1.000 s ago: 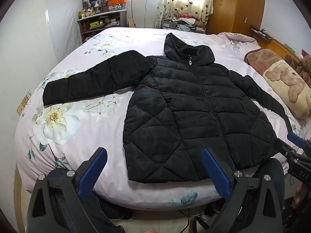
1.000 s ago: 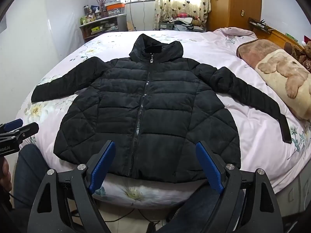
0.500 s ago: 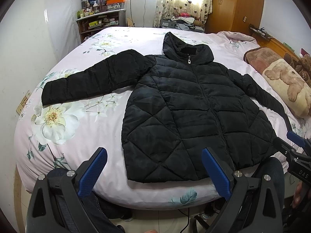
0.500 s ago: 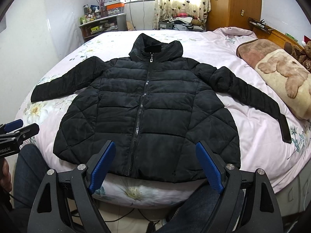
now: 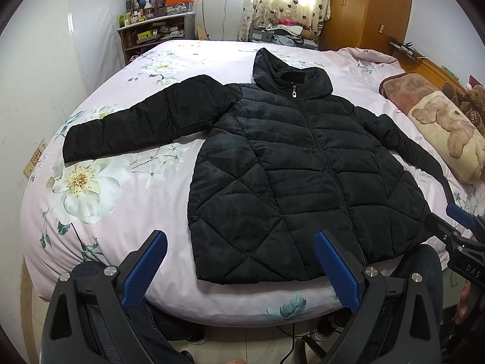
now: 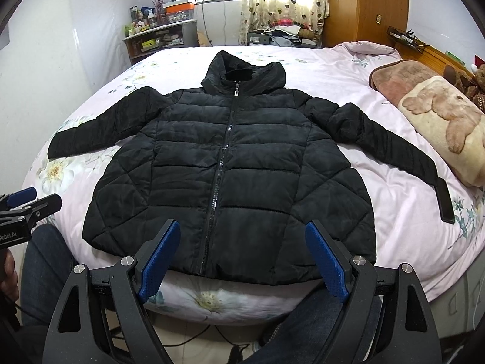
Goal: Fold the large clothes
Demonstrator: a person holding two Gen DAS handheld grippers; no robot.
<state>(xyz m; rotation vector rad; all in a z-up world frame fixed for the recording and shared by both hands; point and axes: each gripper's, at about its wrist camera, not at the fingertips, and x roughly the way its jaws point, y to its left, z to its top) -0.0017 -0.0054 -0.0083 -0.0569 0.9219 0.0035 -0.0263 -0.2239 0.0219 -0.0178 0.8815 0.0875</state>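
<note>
A black quilted hooded jacket (image 5: 291,176) lies flat and zipped on the floral pink bed sheet (image 5: 121,206), both sleeves spread out; it also shows in the right wrist view (image 6: 230,176). My left gripper (image 5: 239,261) is open and empty, held off the bed's near edge by the jacket's lower left hem. My right gripper (image 6: 242,251) is open and empty, held just before the hem at its middle. Neither touches the jacket. The right gripper shows at the right edge of the left wrist view (image 5: 454,230); the left one shows at the left edge of the right wrist view (image 6: 27,203).
A teddy-bear blanket (image 6: 439,121) lies at the bed's right side. A cluttered shelf (image 5: 154,33), curtained window and wooden wardrobe (image 5: 366,9) stand behind the bed. A white wall runs along the left. The person's legs (image 6: 45,267) are below the grippers.
Both views have crept slightly closer to the bed. The jacket has not moved and both grippers stay open.
</note>
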